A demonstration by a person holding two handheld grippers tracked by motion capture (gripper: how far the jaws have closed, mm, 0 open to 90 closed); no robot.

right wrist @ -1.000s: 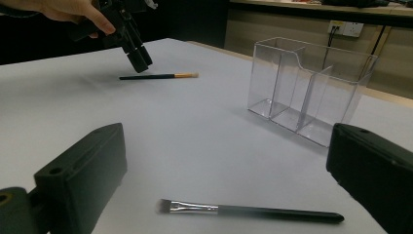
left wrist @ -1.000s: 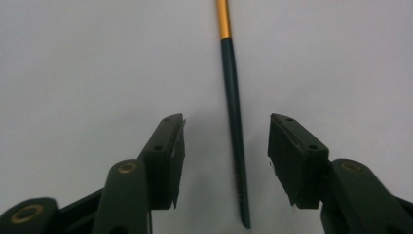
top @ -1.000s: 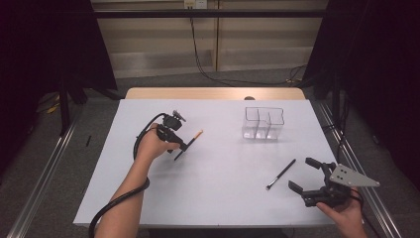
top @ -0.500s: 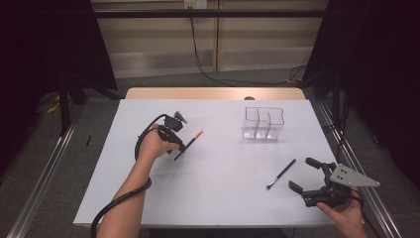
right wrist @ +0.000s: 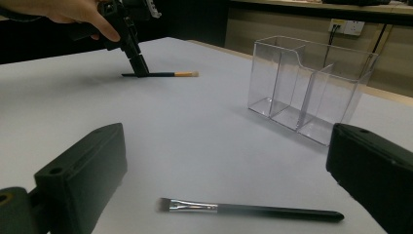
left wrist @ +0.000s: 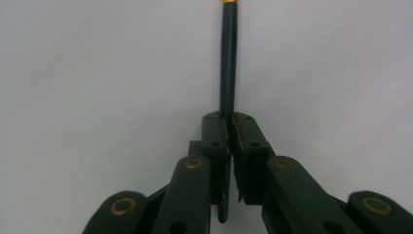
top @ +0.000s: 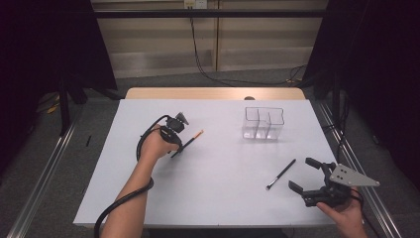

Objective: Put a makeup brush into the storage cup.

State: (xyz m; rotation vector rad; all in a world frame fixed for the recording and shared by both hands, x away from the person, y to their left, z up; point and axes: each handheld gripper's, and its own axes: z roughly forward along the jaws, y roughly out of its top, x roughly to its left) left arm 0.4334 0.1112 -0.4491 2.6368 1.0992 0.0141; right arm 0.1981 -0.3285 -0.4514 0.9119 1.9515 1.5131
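A thin brush with a dark handle and an orange tip lies on the white table, left of centre. My left gripper points down at it and is shut on the handle; its jaws have just been closing with the handle between them. The right gripper view shows that same gripper pinching the brush low on the table. My right gripper rests open near the front right edge. A black flat brush lies just ahead of its jaws, untouched.
A clear plastic organiser with three compartments stands upright at the back right of the table. The left gripper's cable trails along the forearm to the front edge.
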